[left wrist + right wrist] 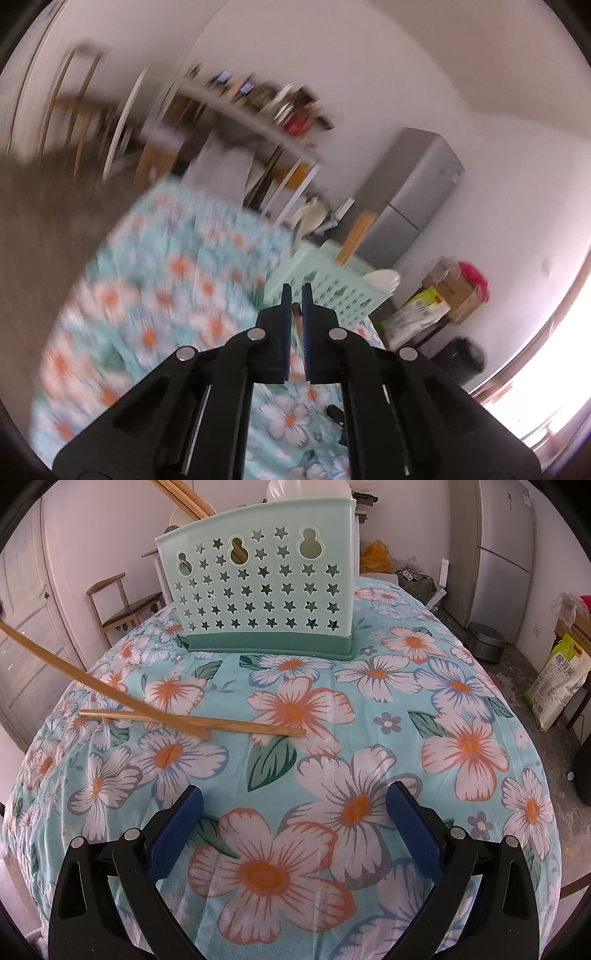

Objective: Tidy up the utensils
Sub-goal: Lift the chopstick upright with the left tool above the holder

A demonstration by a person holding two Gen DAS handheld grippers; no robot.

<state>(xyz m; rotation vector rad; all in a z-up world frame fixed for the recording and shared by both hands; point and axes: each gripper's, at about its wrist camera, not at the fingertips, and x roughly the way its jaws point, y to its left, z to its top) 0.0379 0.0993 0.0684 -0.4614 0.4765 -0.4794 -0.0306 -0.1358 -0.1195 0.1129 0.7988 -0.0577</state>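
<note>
A mint green utensil basket (258,590) with star-shaped holes stands at the far side of the flowered tablecloth (369,709). Wooden chopsticks (184,498) and a white spoon (306,489) stick out of its top. One chopstick (221,724) lies flat on the cloth. A second chopstick (92,683) slants up and out of the picture on the left, its low end over the flat one. In the blurred left wrist view my left gripper (296,291) is shut on a thin wooden chopstick (296,314), level with the basket (332,284). My right gripper (295,794) hangs open over the cloth, nothing between its fingers.
A wooden chair (122,602) stands behind the table on the left. On the right are a grey fridge (506,546), a dark round bin (487,642) and a rice sack (561,679) on the floor. The table's edge curves down on both sides.
</note>
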